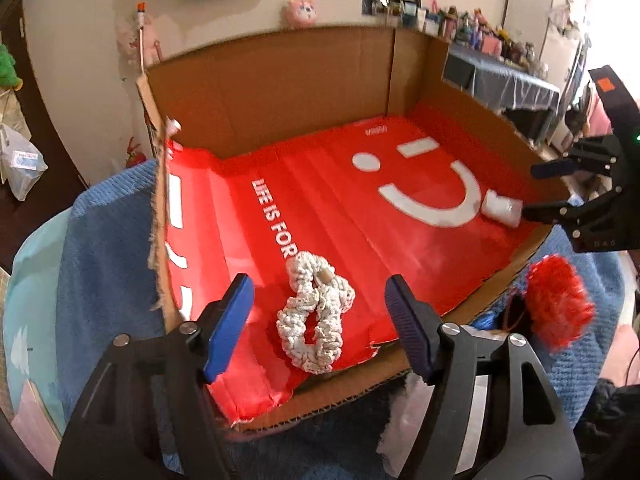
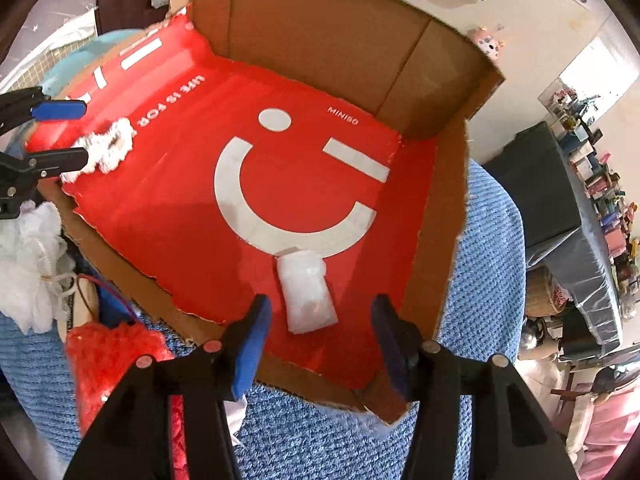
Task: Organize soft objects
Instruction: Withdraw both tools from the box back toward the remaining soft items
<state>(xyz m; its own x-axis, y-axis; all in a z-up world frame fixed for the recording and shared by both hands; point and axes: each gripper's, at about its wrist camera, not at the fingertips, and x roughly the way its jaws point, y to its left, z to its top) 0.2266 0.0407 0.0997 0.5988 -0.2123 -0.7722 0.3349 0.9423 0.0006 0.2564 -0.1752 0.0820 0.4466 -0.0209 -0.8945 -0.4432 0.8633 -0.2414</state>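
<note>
Down at the near edge, the left gripper [image 1: 320,320] is hanging over the box with its blue pads spread apart, nothing pinched. Lying between them on the red floor is the cream scrunchie [image 1: 316,314], a knobbly, crinkled loop twisted into a rough figure-eight with a small tan tag on top, free of both pads. Over on the other side, the right gripper [image 2: 322,340] is likewise standing released, jaws parted. Just ahead of its tips the white pouch [image 2: 307,292] is resting flat, soft and translucent, touching the foot of the white smile printed on the cardboard box [image 2: 332,40]. Outside the box, a fuzzy red pom-pom [image 1: 560,304] is sitting on the blue towel [image 2: 480,260].
</note>
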